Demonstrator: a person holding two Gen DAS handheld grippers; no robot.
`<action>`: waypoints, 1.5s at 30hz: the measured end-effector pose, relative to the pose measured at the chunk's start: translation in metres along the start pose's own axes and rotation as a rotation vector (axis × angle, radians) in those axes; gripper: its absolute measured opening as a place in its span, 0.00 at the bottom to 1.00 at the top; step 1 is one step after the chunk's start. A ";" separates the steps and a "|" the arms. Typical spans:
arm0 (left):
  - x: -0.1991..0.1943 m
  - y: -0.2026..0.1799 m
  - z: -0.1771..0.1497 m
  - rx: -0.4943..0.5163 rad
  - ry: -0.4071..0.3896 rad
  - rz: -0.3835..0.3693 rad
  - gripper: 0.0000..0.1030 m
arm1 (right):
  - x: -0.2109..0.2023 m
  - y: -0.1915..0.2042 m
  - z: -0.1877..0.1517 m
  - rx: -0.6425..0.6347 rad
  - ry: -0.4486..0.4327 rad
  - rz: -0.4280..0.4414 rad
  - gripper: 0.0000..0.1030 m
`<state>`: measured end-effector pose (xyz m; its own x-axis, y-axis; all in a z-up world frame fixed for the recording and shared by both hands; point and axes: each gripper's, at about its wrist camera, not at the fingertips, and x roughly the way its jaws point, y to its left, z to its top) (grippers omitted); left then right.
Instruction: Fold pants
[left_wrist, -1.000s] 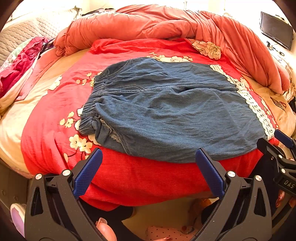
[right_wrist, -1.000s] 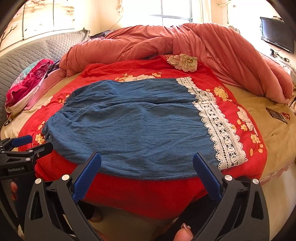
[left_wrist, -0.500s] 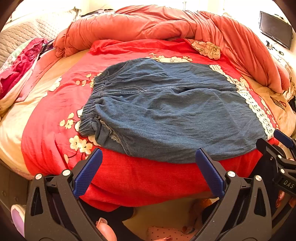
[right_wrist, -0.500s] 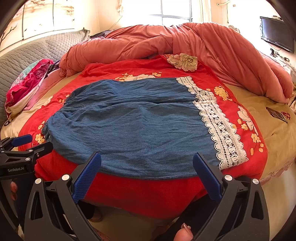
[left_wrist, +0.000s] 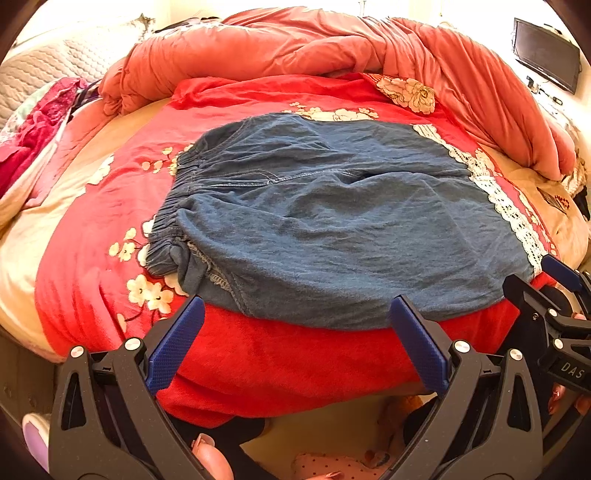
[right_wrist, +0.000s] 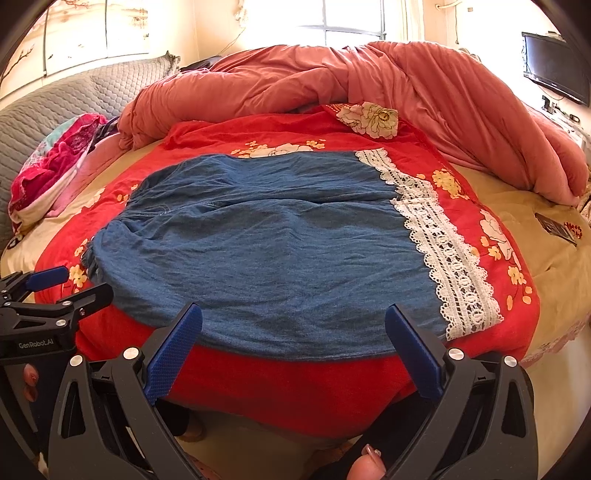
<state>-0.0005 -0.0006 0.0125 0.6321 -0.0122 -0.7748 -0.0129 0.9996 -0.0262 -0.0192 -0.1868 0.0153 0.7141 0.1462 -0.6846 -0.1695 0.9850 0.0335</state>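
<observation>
The pants (left_wrist: 332, 221) are soft, thin blue denim, limp and light by my guess, so they should drape and crease wherever I lift them and will not hold a fold unless I lay it flat. I would take them at firm edges: the gathered elastic waistband (left_wrist: 173, 206) for my left tongs, and the white lace hem (right_wrist: 443, 240) for my right, pinching through both layers so the cloth does not slip apart. The lace looks open and delicate, so I would grip just inside it on the denim.

The pants lie spread flat, legs side by side with a seam and a shallow crease between them, lightly wrinkled all over. At the near waistband corner a bit of inner stitching is turned out.

They rest on the red flowered blanket (left_wrist: 258, 354), near its front edge, which hangs down toward me. Beyond the pants, a heap of salmon-pink quilt (right_wrist: 406, 81) lies across the far side. Left of the pants, well apart, is a pink bundle of cloth (right_wrist: 55, 162).

My left gripper (left_wrist: 295, 343) hovers just in front of the pants with jaws spread wide, holding nothing. My right gripper (right_wrist: 291, 350) does the same, agape and empty, its blue pads near the pants' front edge but not touching.
</observation>
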 end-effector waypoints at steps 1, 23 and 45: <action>0.002 0.000 0.000 0.002 0.000 -0.002 0.92 | 0.002 0.001 0.001 -0.002 0.003 0.000 0.96; 0.043 0.060 0.051 -0.080 -0.002 0.035 0.92 | 0.059 0.013 0.070 -0.067 0.021 0.076 0.96; 0.163 0.175 0.154 -0.148 0.084 0.033 0.63 | 0.187 0.045 0.192 -0.223 0.119 0.213 0.96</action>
<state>0.2192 0.1764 -0.0213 0.5625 0.0127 -0.8267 -0.1508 0.9847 -0.0875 0.2374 -0.0977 0.0284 0.5645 0.3222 -0.7600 -0.4604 0.8871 0.0341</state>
